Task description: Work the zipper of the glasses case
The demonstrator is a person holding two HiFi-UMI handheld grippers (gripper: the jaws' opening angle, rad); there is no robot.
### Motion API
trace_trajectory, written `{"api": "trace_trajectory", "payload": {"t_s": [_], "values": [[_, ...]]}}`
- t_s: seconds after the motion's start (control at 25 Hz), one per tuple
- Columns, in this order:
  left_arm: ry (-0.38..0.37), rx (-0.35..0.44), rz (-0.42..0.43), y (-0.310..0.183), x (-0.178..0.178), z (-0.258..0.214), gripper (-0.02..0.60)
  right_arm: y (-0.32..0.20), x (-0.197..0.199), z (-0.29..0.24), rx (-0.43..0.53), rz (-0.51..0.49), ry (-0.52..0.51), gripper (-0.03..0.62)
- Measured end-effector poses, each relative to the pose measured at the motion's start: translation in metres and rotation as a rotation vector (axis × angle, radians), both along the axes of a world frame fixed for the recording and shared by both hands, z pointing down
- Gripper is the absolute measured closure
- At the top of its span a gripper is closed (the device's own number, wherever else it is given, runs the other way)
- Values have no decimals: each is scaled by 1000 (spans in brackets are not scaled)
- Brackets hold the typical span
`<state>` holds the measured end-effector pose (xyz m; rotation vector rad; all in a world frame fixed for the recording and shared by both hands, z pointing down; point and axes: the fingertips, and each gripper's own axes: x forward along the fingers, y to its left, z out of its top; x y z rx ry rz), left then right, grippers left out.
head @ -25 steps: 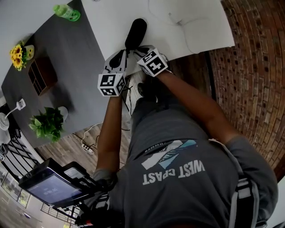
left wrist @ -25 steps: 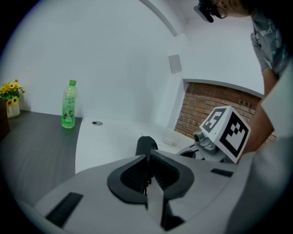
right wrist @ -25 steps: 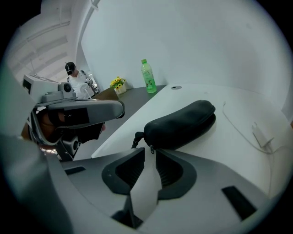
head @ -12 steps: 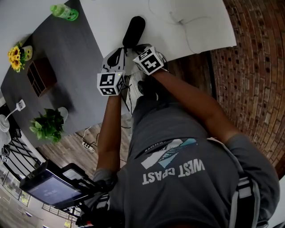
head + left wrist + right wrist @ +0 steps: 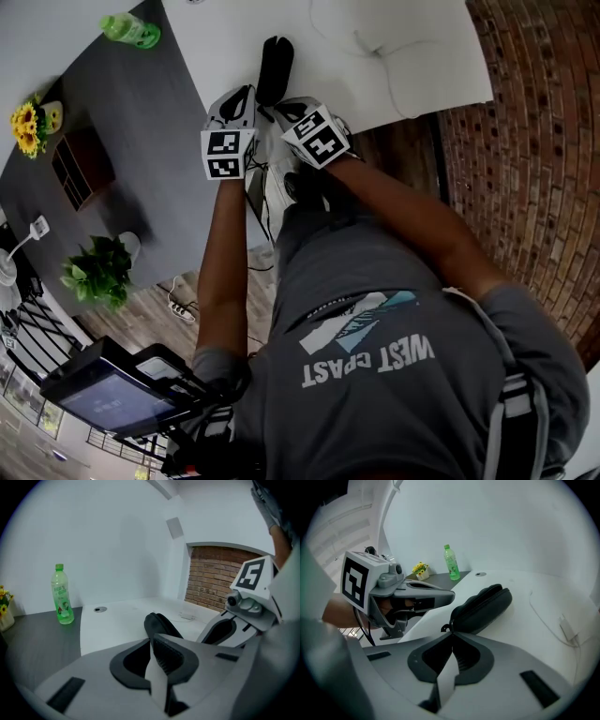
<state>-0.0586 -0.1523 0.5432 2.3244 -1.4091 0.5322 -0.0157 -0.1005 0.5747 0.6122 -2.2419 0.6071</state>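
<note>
1. Glasses case [image 5: 274, 66]: black, oblong, with rounded ends and a smooth shell. A zipper line runs round its side. It lies flat on the white bench [image 5: 422, 33], near the front edge, with its long axis pointing away from the person.
2. Zipper pull [image 5: 446, 628]: a small dark loop at the case's near end, right at the tips of the right claw.
3. Right claw [image 5: 452, 634]: its jaws have just drawn together and pinch the zipper pull.
4. Left claw [image 5: 153, 638]: its jaws are pressed fully together with nothing between them. Its tips are just beside the case's near end, on the left.
5. Cable [image 5: 398, 66]: thin and pale, lying on the white bench well right of the case.
6. Green bottle [image 5: 62, 599]: upright on the adjoining dark grey top [image 5: 141, 122], well apart from the case.
7. Sunflowers [image 5: 28, 120]: yellow, further along the dark top.
</note>
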Motion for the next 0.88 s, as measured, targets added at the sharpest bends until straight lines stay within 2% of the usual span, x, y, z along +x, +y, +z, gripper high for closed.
{"api": "trace_trajectory", "payload": {"t_s": [0.16, 0.32, 0.4, 0.52, 0.64, 0.72, 0.8, 0.88], "values": [[25, -22, -52, 8, -2, 8, 577, 3, 4, -5, 0, -22, -8, 599], [16, -25, -77, 5, -1, 10, 575, 5, 10, -6, -8, -35, -12, 599], [29, -36, -80, 5, 4, 7, 576, 6, 13, -12, -34, -18, -57, 599], [95, -62, -79, 23, 9, 4, 576, 4, 12, -26, -93, 24, -151, 600], [147, -74, 0, 53, 23, -4, 577, 3, 11, -40, -169, 68, -232, 600], [98, -62, 103, 72, 35, -7, 575, 2, 12, -46, -213, 91, -275, 600], [-10, -60, 193, 86, 44, 1, 574, 2, 14, -51, -257, 105, -306, 600], [-79, -68, 223, 88, 47, 17, 450, 2, 16, -55, -293, 113, -326, 600]]}}
